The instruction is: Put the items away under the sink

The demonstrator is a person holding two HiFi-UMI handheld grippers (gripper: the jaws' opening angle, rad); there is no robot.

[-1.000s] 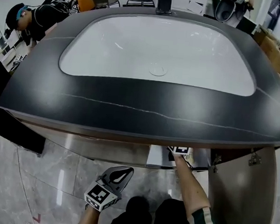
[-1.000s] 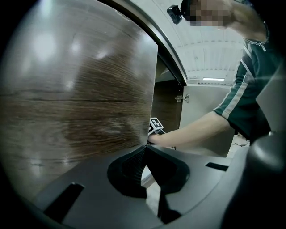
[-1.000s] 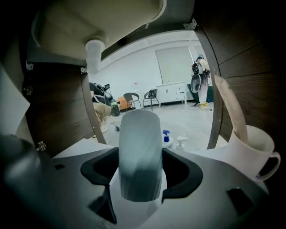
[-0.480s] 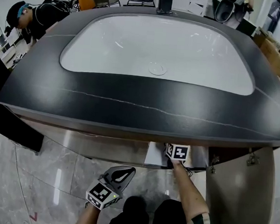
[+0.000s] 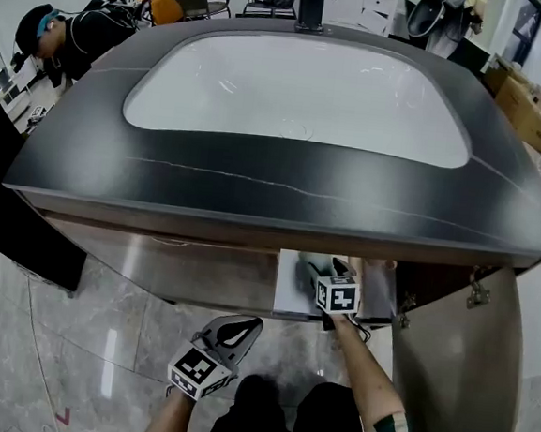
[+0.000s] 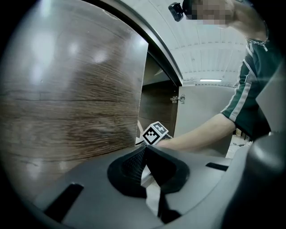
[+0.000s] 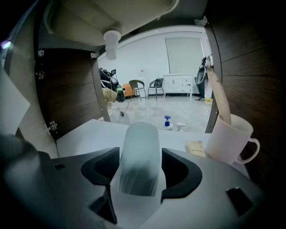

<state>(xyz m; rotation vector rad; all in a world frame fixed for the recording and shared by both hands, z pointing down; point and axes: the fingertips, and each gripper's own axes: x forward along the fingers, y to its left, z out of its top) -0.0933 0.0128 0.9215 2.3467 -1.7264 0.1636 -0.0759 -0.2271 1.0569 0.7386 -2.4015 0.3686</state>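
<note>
Right tongs (image 7: 139, 167): clamped across frosted cup (image 7: 140, 136), inside cabinet under sink (image 5: 301, 81), just left of white mug (image 7: 230, 138). Probably aimed at free cabinet floor (image 7: 85, 132) left of mug, to avoid knocking it. Left tongs (image 6: 145, 163): pressed together, empty, parked outside, well clear of mug.

Sink basin (image 5: 300, 91) set in bench (image 5: 282, 188); cabinet below. Right cabinet door (image 5: 455, 368) stands open, angled outward; left door (image 5: 176, 268) flush under bench edge. Right claw (image 7: 140, 157) inside cabinet opening, below drain pipe (image 7: 111, 42), tumbler (image 7: 139, 134) between its jaws, above cabinet floor (image 7: 85, 132); contact with floor: cannot tell. Mug (image 7: 230, 138) on cabinet floor at right, near side wall; stick (image 7: 219, 98) leaning in mug. Packet (image 7: 195, 148) flat, just left of mug. Left claw (image 5: 240, 328) outside cabinet, before left door, left of right arm (image 5: 361, 359).
</note>
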